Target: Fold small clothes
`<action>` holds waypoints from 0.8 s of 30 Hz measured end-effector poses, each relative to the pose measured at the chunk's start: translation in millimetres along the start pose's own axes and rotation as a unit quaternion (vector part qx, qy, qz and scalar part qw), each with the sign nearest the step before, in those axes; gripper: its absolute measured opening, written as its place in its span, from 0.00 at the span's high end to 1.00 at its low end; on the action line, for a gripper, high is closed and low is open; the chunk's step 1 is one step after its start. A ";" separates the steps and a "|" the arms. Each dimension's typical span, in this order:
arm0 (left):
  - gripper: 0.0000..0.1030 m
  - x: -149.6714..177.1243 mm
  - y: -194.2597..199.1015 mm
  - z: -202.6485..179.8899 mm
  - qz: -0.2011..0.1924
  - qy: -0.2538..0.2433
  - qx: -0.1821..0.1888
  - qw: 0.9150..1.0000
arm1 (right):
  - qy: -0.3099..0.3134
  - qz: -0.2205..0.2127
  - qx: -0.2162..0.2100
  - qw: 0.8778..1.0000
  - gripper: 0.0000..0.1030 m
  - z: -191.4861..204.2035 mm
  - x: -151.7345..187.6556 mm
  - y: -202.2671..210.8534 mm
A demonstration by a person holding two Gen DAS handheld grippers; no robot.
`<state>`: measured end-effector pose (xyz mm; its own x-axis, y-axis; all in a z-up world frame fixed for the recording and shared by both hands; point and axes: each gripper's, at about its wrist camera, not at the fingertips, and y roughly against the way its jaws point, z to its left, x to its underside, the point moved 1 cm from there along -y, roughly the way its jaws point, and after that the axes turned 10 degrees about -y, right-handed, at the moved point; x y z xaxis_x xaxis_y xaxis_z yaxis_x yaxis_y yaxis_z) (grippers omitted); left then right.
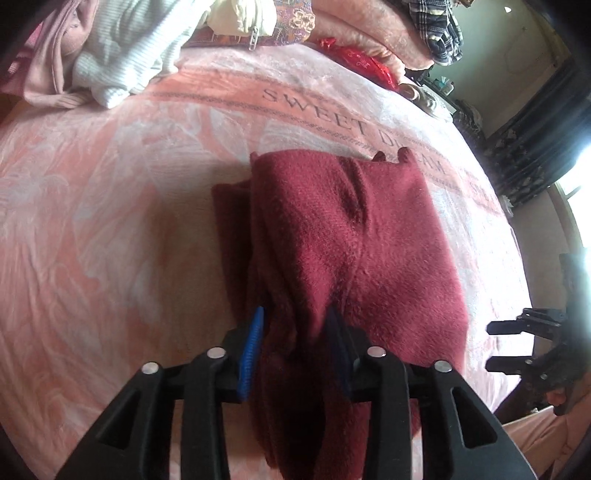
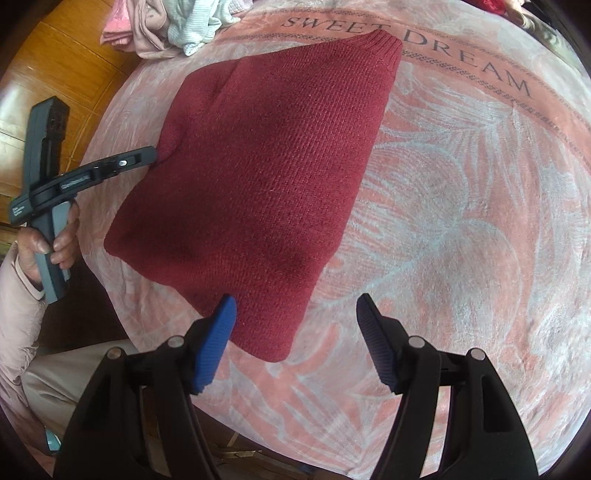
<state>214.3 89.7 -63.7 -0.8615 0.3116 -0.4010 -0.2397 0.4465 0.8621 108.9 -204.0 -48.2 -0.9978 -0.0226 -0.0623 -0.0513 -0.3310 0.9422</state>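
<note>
A dark red knit sweater [image 2: 266, 166] lies folded on the pink "SWEET DREAM" blanket [image 2: 461, 184]. My left gripper [image 1: 295, 343] is shut on a bunched edge of the sweater [image 1: 351, 240], its blue pads pressing the cloth from both sides. In the right wrist view the left gripper [image 2: 153, 153] meets the sweater's left edge. My right gripper [image 2: 295, 314] is open and empty, hovering just above the sweater's near corner. It also shows at the right edge of the left wrist view [image 1: 496, 345].
A pile of white and pink clothes [image 1: 110, 55] lies at the far left of the bed. Red cloth [image 1: 362, 62], pink bedding and a plaid garment [image 1: 436, 29] sit at the far edge. Wooden floor [image 2: 55, 74] lies left of the bed.
</note>
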 end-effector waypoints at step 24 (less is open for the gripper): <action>0.90 62.7 18.1 -10.0 0.039 0.013 0.130 0.991 | -0.034 0.018 -0.046 0.998 0.32 9.7 20.0 -31.3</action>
<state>151.5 108.8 -70.1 -0.8847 0.3332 -0.3260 -0.0526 0.6236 0.7800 90.2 -185.0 -75.7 -0.9996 0.0271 -0.0041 -0.0151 -0.4169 0.9088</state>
